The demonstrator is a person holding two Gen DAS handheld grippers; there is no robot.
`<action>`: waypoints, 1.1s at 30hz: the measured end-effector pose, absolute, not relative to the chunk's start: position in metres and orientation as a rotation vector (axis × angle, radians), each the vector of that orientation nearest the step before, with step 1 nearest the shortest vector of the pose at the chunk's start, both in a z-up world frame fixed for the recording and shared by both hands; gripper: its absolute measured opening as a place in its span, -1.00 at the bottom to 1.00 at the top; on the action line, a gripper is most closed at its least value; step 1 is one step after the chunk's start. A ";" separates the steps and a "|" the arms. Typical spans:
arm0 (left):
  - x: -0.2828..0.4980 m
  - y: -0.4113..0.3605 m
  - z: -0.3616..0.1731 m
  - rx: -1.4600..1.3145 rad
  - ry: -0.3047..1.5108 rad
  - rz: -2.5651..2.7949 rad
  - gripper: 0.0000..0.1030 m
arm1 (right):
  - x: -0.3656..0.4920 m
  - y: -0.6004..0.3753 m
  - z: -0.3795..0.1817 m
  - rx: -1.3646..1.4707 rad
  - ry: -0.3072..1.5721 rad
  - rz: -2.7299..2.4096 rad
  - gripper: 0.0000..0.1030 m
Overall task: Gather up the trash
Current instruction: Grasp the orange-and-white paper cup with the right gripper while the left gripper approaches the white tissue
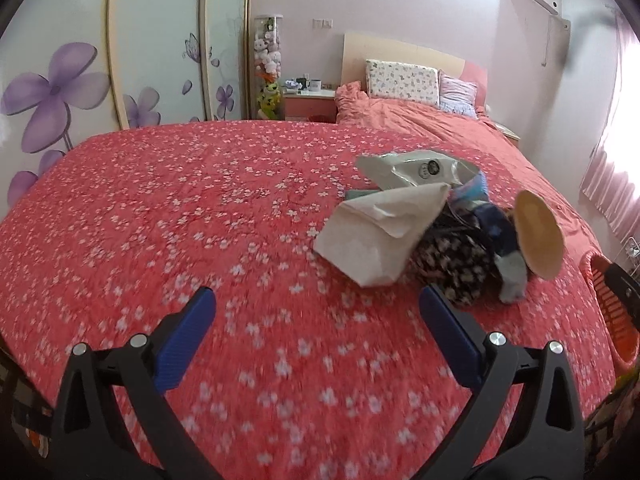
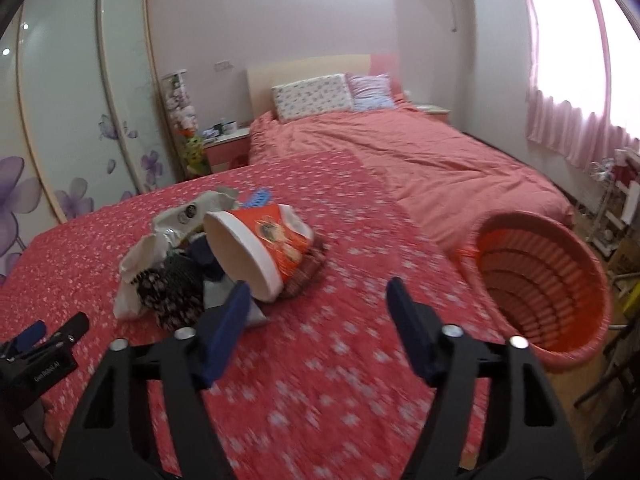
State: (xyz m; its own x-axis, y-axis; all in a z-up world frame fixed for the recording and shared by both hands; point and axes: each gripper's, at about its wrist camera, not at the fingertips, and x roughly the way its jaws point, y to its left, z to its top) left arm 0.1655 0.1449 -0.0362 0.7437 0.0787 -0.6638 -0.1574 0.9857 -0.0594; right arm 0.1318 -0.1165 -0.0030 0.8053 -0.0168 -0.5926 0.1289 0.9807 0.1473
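Red-orange paper cup [image 2: 264,250] lies tipped on its side atop the trash pile [image 2: 192,264] on the bed [image 2: 320,380], mouth facing near-left, just beyond the right tool [image 2: 318,300], closer than the left tool [image 1: 316,308]. Both tools are spread wide holding nothing, and the orange basket [image 2: 560,280] sits off the bed's right edge.

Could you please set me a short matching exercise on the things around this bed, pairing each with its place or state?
Things:
1. noodle cup
2. orange basket
3. floral pillow
4. left hand-held gripper

Places or states:
A. at the headboard
B. beside the bed, upright
C. tipped on its side in the trash pile
D. open, holding nothing

Pairs: 1-C, 2-B, 3-A, 4-D
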 end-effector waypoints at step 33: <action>0.257 0.125 -0.084 -0.112 0.896 0.014 0.15 | 0.179 -0.105 -0.028 0.197 0.717 -0.050 -0.93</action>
